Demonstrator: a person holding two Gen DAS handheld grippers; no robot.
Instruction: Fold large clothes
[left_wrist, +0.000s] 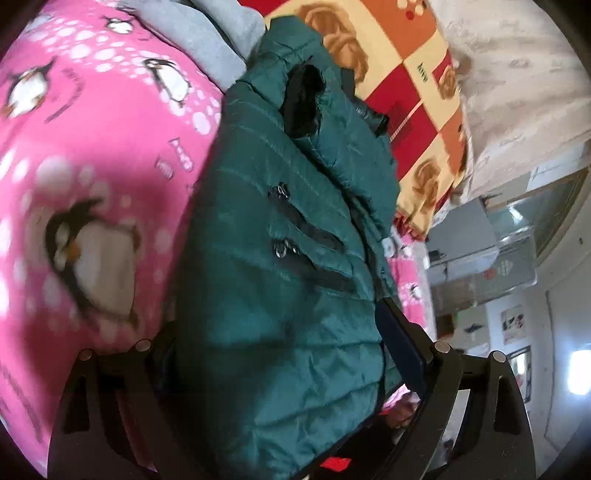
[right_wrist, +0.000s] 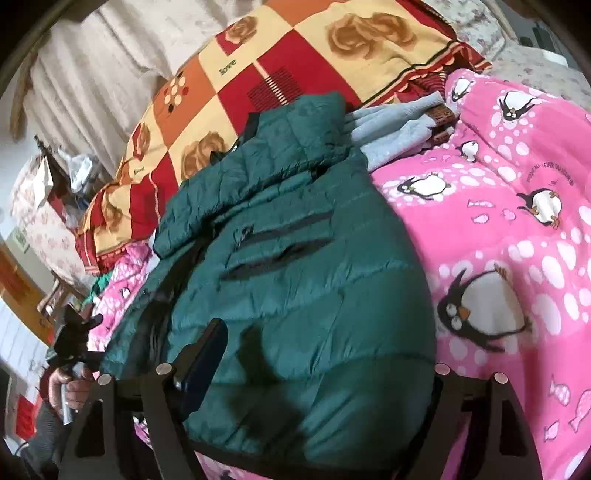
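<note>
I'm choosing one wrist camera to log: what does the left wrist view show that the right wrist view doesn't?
Only the left wrist view shows the jacket's black fuzzy collar lining and a room with a window. Only the right wrist view shows the person's left hand holding the other gripper handle, and cluttered shelving. Both show the green puffer jacket between the claw fingers, the pink penguin blanket, the rose-patterned quilt and grey garment.

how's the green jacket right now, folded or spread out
Folded, at least partly: the jacket lies doubled into a thick bundle on the pink blanket, its two pocket zips on top. How neatly, cannot tell.
</note>
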